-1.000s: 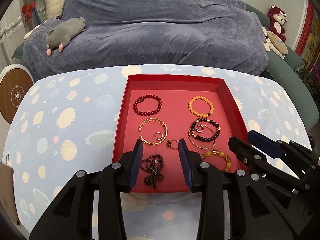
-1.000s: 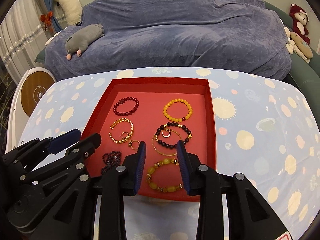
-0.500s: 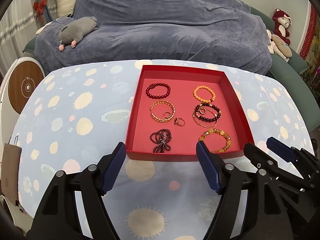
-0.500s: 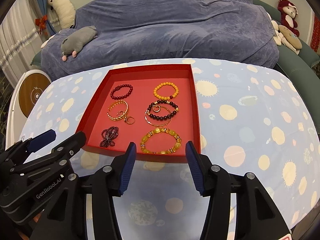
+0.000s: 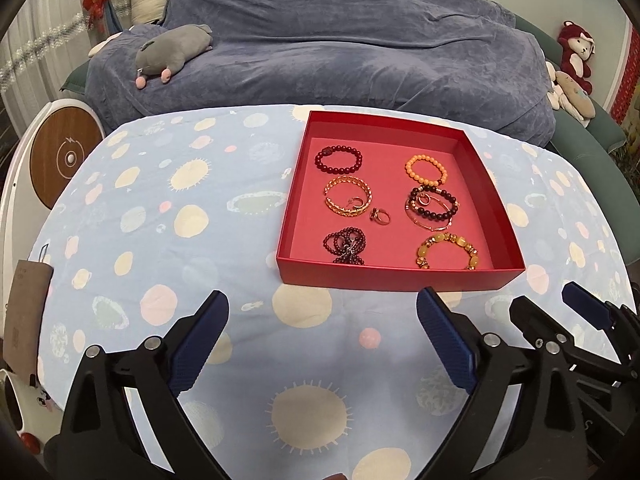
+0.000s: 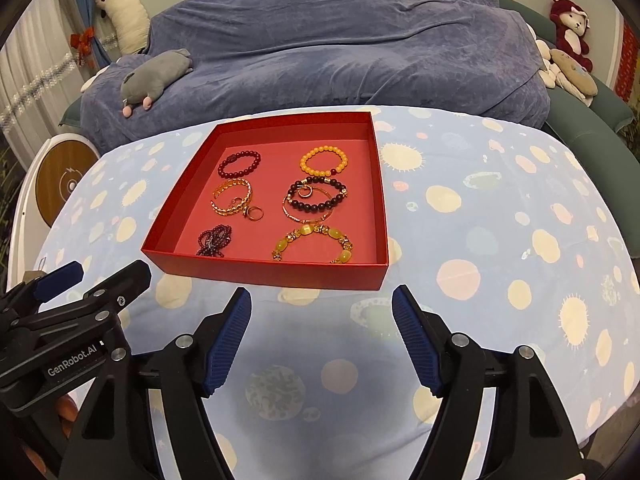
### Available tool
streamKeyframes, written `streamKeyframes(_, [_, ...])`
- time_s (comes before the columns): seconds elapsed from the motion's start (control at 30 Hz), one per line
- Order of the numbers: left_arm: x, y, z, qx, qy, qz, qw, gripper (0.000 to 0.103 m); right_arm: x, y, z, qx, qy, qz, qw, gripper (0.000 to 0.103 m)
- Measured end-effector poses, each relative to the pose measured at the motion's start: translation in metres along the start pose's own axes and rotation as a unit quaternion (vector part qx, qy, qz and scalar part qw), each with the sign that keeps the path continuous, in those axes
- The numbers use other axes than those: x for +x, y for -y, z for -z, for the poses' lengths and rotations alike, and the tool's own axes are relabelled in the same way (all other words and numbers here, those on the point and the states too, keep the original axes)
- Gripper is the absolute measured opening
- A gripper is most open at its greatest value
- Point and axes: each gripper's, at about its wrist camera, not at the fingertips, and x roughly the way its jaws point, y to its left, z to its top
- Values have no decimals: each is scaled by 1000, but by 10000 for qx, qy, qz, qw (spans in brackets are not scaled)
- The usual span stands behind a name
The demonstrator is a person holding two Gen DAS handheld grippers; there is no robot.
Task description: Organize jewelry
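Observation:
A red tray [image 5: 396, 277] [image 6: 276, 272] sits on the table and holds several bracelets. Among them are a dark red bead bracelet [image 5: 338, 159], an orange bead bracelet [image 5: 425, 169], a gold cuff [image 5: 347, 201], a small ring [image 5: 379, 216], a dark bead bunch [image 5: 346, 245] and a yellow stone bracelet [image 5: 448, 255] [image 6: 312, 243]. My left gripper [image 5: 322, 334] is open and empty, above the cloth in front of the tray. My right gripper [image 6: 322, 330] is open and empty, also in front of the tray. Each gripper shows at the edge of the other's view.
The table has a light blue cloth [image 5: 160, 220] with round spots. Behind it is a sofa under a blue-grey cover [image 5: 340, 52] with a grey plush toy [image 5: 172, 50]. A round wooden-faced device [image 5: 64, 156] stands at the left. Plush toys [image 5: 574, 64] sit at the right.
Both grippers have pulled back from over the tray toward the table's near side and opened wide. The jewelry in the tray has not moved.

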Motion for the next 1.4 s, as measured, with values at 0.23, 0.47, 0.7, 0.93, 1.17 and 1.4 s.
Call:
streamKeyframes(0.23, [0, -5, 4, -91, 5, -67, 9999, 93, -3, -1, 4, 16, 43, 59, 10000, 84])
streamKeyframes(0.47, [-3, -6, 5, -46, 55, -119, 9999, 93, -2, -1, 5, 3, -88, 138, 9999, 86])
streamKeyframes(0.7, [-2, -9, 7, -86, 17, -168, 9998, 96, -4, 0, 8, 38, 5, 124, 9999, 97])
streamKeyframes(0.93, [1, -9, 8, -76, -40, -186, 9998, 96, 0, 1, 10, 98, -85, 188, 9997, 96])
streamKeyframes(1.17, [2, -9, 8, -85, -45, -193, 9998, 96, -2, 3, 10, 144, 23, 243, 9996, 96])
streamKeyframes(1.4, [4, -8, 7, -52, -40, -197, 9998, 96, -3, 4, 8, 146, 39, 246, 9996, 96])
